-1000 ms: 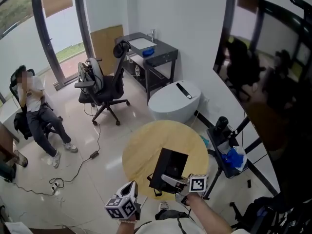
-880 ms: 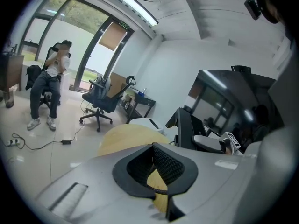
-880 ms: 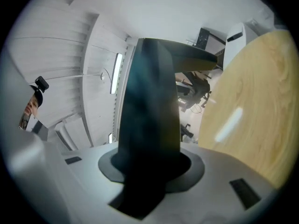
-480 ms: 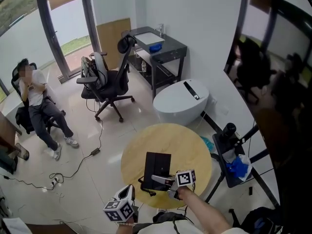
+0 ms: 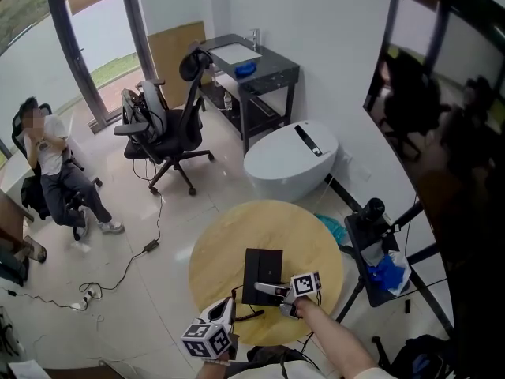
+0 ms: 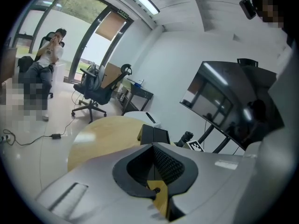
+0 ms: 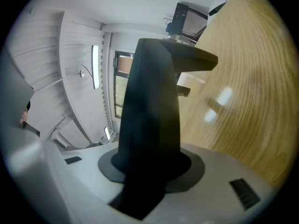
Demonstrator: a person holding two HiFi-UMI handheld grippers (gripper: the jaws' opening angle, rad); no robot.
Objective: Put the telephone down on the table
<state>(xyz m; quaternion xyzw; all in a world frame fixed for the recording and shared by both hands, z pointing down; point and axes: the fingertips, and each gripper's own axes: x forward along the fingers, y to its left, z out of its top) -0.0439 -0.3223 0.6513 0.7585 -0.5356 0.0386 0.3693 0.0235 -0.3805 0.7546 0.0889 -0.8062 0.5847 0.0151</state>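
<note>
The black telephone [image 5: 262, 276] lies low over the near part of the round wooden table [image 5: 237, 227], its far end toward the table's middle. My right gripper [image 5: 274, 290] is shut on its near edge, and in the right gripper view the telephone [image 7: 152, 125] fills the space between the jaws beside the tabletop [image 7: 243, 92]. A thin black cord [image 5: 249, 316] trails from it toward the near rim. My left gripper [image 5: 225, 311] hovers at the table's near-left rim, shut and holding nothing. In the left gripper view [image 6: 156, 160] the telephone [image 6: 154, 135] lies ahead.
A white oval table [image 5: 288, 160] with a dark remote stands beyond. A black office chair [image 5: 170, 133], a dark desk [image 5: 252, 77] and a seated person [image 5: 47, 164] are farther back. A tripod stand [image 5: 371, 227] and a large dark screen [image 5: 442, 133] are right. Cables [image 5: 118, 275] cross the floor.
My right gripper has come down with the telephone, which went from tilted up to lying low over the tabletop. My left gripper has moved in toward the table's near rim.
</note>
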